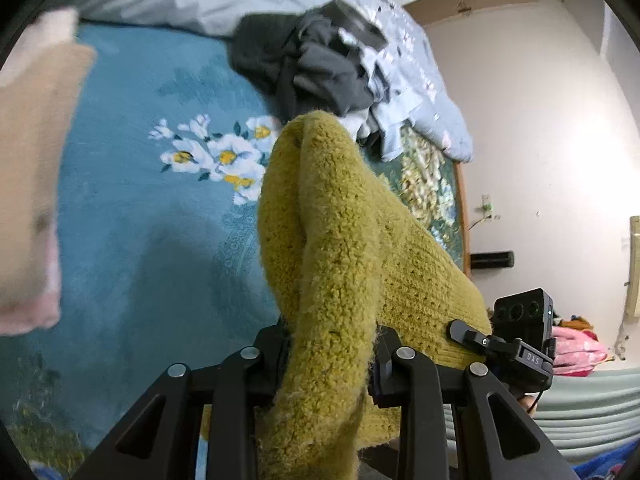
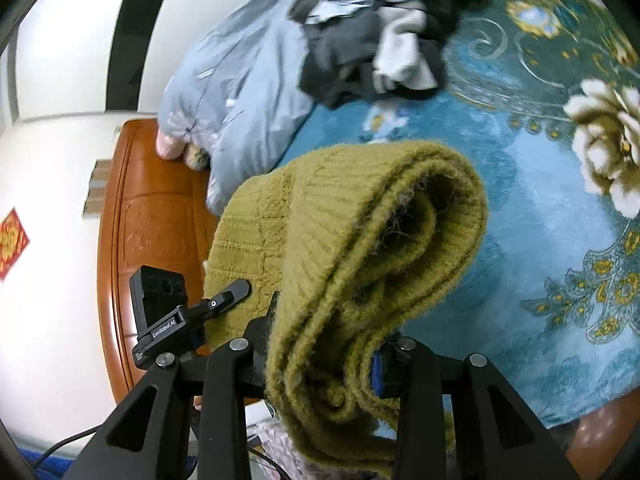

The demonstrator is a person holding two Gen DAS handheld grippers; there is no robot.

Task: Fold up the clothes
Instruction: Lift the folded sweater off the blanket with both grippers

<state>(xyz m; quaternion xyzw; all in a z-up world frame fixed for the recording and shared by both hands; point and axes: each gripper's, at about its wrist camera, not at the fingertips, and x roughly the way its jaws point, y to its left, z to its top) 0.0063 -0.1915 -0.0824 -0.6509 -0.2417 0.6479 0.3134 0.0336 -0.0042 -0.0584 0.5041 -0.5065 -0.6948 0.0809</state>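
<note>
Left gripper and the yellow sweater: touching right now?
Touching. The left wrist view shows the left gripper closed on a thick fold of the yellow sweater, fabric pressed between both fingers.

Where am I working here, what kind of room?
Most likely a bedroom: a bed with a teal floral blanket, a grey-blue quilt, a wooden bed frame and a pile of clothes.

White lettering reading "DAS" marks the black clamp (image 1: 530, 360) of the camera mount on the other gripper, at about 4 o'clock in the left wrist view. In the right wrist view, "GenRobot.AI" runs along the black bracket (image 2: 166, 330) at about 8 o'clock. A red wall decoration (image 2: 10, 242) at 9 o'clock carries gold characters too blurred to read.
</note>
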